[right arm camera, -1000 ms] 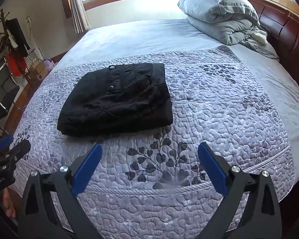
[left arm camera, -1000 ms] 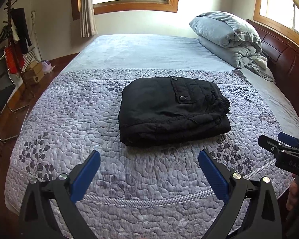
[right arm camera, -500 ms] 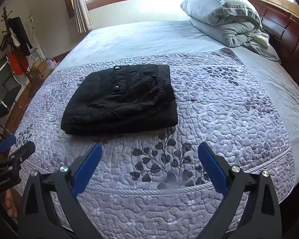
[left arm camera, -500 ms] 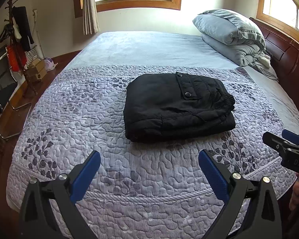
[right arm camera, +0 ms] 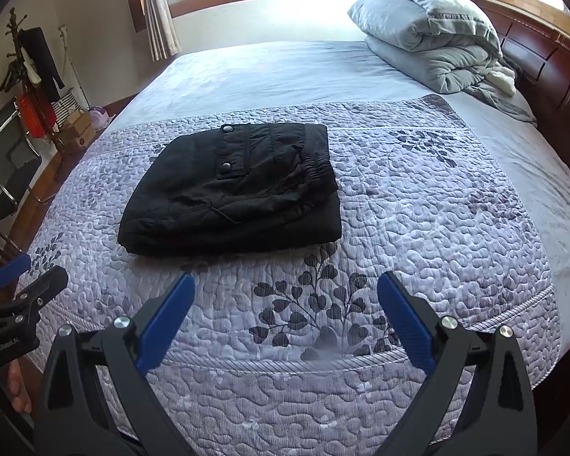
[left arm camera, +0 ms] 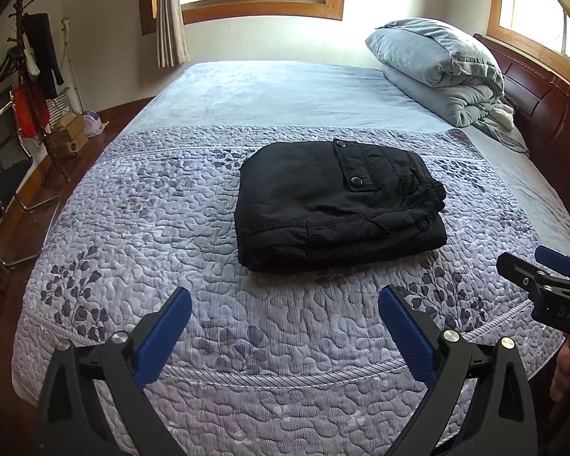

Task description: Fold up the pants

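Black pants [left arm camera: 334,201] lie folded into a compact rectangle on the purple quilt, snap pocket flap on top; they also show in the right wrist view [right arm camera: 239,190]. My left gripper [left arm camera: 285,300] is open and empty, held above the quilt's near edge, short of the pants. My right gripper [right arm camera: 287,285] is open and empty, also short of the pants and to their right. The right gripper shows at the right edge of the left wrist view [left arm camera: 539,277]; the left gripper shows at the left edge of the right wrist view [right arm camera: 22,288].
The bed [left arm camera: 285,95] carries a folded grey duvet and pillow [left arm camera: 437,64] against the wooden headboard [left arm camera: 551,121] at the right. A coat rack [left arm camera: 30,76], boxes and a chair [left arm camera: 0,174] stand on the floor to the left.
Both grippers have drawn back slightly and tilted, so the pants sit a little lower and farther in view. The pants have not moved. Both grippers stay open.
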{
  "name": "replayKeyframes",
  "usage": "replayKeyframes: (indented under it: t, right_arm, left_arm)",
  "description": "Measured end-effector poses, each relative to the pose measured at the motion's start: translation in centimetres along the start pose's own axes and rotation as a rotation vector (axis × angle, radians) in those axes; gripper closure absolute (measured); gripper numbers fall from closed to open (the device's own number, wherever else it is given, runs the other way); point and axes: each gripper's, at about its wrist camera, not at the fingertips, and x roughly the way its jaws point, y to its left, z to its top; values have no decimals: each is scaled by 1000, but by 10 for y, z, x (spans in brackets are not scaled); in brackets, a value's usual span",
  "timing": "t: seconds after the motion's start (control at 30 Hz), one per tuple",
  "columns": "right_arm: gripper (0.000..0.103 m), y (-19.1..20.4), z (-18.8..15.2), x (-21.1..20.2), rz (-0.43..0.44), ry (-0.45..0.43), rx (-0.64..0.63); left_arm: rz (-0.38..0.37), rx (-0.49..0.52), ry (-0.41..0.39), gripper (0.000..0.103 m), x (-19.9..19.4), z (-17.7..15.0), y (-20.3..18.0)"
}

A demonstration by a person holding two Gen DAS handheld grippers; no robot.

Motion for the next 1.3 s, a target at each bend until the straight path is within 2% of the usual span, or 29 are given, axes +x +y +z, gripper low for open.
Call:
replayKeyframes:
  t: [0.83, 1.13, 1.3]
  right_arm:
    - [6, -1, -1, 1, -2, 2, -2]
    - [6, -3, 0, 2, -7, 5, 5]
    - [6, -5, 0, 2, -12, 5, 6]
  left_arm:
    - [2, -7, 11, 4, 5, -1, -1]
    - [-19, 9, -42, 4, -1, -1, -5]
    - [-21, 8, -31, 4, -1, 1, -6]
